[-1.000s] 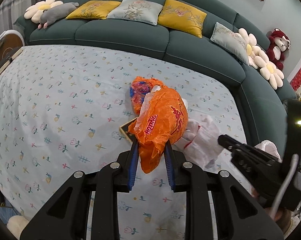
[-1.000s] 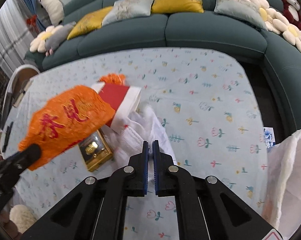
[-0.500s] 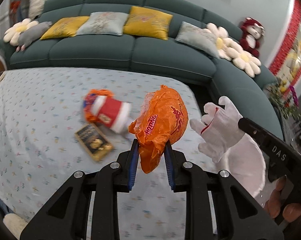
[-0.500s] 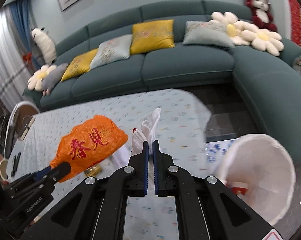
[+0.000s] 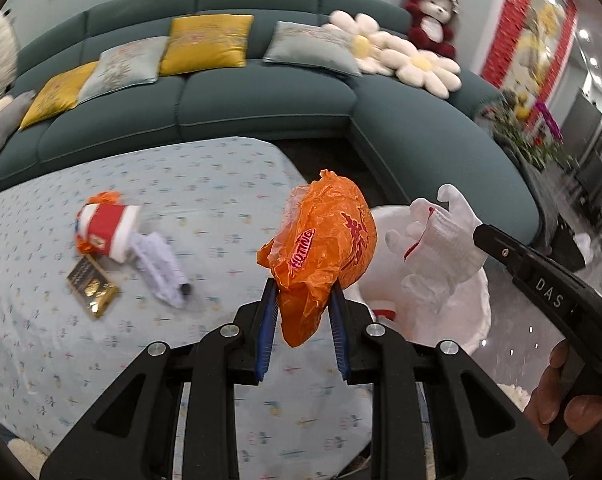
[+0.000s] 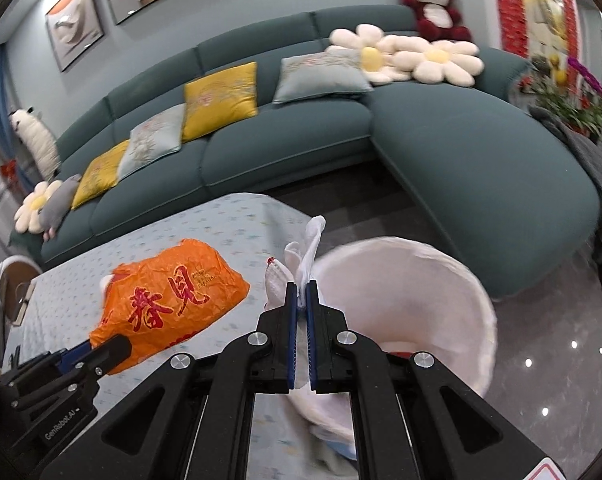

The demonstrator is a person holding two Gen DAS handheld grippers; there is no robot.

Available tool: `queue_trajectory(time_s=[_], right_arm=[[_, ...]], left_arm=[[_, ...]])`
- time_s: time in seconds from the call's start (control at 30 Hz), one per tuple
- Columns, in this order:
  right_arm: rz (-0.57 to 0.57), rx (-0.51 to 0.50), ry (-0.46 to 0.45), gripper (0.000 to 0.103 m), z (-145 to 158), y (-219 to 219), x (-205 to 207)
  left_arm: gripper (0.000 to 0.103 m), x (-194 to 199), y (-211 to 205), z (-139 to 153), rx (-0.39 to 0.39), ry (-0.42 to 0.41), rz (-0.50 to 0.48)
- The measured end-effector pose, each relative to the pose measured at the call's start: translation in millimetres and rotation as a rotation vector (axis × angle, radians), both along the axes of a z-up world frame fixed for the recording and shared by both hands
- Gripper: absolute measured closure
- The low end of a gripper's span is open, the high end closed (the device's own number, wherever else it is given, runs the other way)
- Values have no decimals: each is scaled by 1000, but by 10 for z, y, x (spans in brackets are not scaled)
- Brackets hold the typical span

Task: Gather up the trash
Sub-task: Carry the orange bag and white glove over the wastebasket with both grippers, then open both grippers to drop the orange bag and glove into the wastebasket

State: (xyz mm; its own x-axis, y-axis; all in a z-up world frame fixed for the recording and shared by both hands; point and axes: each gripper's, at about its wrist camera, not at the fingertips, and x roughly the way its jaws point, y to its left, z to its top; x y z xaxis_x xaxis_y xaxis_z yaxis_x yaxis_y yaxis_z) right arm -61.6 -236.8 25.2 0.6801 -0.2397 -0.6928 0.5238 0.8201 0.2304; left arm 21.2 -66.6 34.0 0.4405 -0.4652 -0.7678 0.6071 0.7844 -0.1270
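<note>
My left gripper (image 5: 303, 300) is shut on an orange plastic bag (image 5: 321, 248) and holds it up near the table's right edge; the bag also shows in the right wrist view (image 6: 173, 300). My right gripper (image 6: 301, 296) is shut on a white glove (image 6: 297, 268), seen in the left wrist view (image 5: 437, 248) above a white trash bin (image 6: 405, 300). On the table lie a red-and-white paper cup (image 5: 109, 230), a crumpled white tissue (image 5: 161, 268) and a gold-black packet (image 5: 93, 286).
The table carries a pale blue floral cloth (image 5: 41, 340). A teal sectional sofa (image 5: 261, 96) with cushions wraps the back and right. The bin (image 5: 461, 320) stands on the dark floor beside the table's right edge. Plants (image 6: 573, 92) stand at far right.
Both grippers have swung right with their loads, from above the table's middle to its right edge. The glove now hangs over the white bin, which has come closer.
</note>
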Motion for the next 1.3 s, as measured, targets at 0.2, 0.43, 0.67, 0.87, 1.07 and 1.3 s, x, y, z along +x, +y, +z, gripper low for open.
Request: queue_trajectory(time_s=[0.2, 0.43, 0.67, 0.87, 1.07, 1.3], right_arm=[[-63, 27, 9, 99, -163, -230, -267], [-106, 59, 19, 99, -332, -411, -446], [-134, 91, 21, 99, -461, -535, -537], [-141, 100, 21, 99, -487, -564, -535], [-149, 99, 14, 91, -491, -557, -532], [-149, 102, 20, 86, -511, -542, -538]], left_arm=[[79, -198, -353, -41, 30, -9, -72], [78, -319, -661, -112, 60, -8, -117], [78, -369, -877, -198, 80, 0, -148], [76, -400, -992, -232, 87, -3, -166], [56, -416, -1044, -250, 104, -17, -160], [50, -374, -1009, -252, 105, -18, -135]])
